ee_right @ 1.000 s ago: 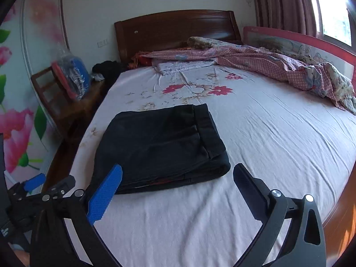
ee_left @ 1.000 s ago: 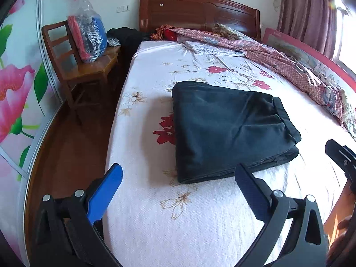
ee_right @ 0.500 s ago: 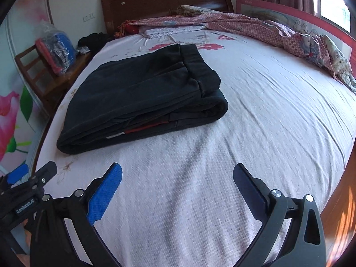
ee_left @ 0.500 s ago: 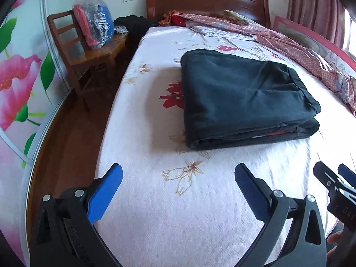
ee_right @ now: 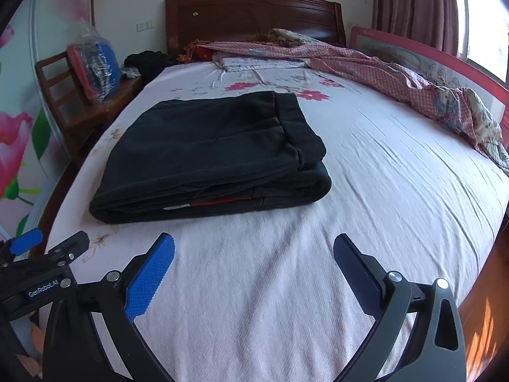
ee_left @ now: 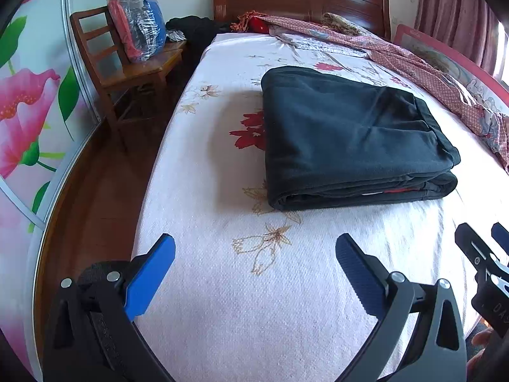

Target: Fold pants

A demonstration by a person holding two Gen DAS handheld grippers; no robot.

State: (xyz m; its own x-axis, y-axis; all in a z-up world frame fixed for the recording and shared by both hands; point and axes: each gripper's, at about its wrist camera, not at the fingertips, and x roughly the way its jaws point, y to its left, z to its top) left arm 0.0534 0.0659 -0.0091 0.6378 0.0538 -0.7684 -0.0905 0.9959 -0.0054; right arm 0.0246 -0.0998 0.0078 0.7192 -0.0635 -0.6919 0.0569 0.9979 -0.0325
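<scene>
Pants: the pants point(ee_left: 353, 137) lie on the bed point(ee_left: 286, 302) as a thick dark rectangle of stacked layers, ahead of both pairs of fingers and touched by neither.
Layered edge: it faces the fingers, with a red strip and a white tag showing between the layers in the right wrist view.
Left gripper point(ee_left: 254, 259): fingers spread wide with nothing between them, hovering over bare sheet; the pants sit ahead and slightly right of its fingers.
Right gripper point(ee_right: 254, 259): fingers likewise spread and empty; the pants sit ahead and left of its fingers.
Step in hand: judging by the compact bundle and both grippers held clear, the folding looks finished or nearly so.
Next move: if one more fold is wanted, each gripper would need to go forward to a near corner and pinch all the layers together; otherwise only a light tidy of the waistband end.
Surroundings: a rumpled quilt point(ee_right: 397, 76) lies far ahead and right of the fingers; a chair point(ee_left: 124, 73) stands ahead to the left.
</scene>
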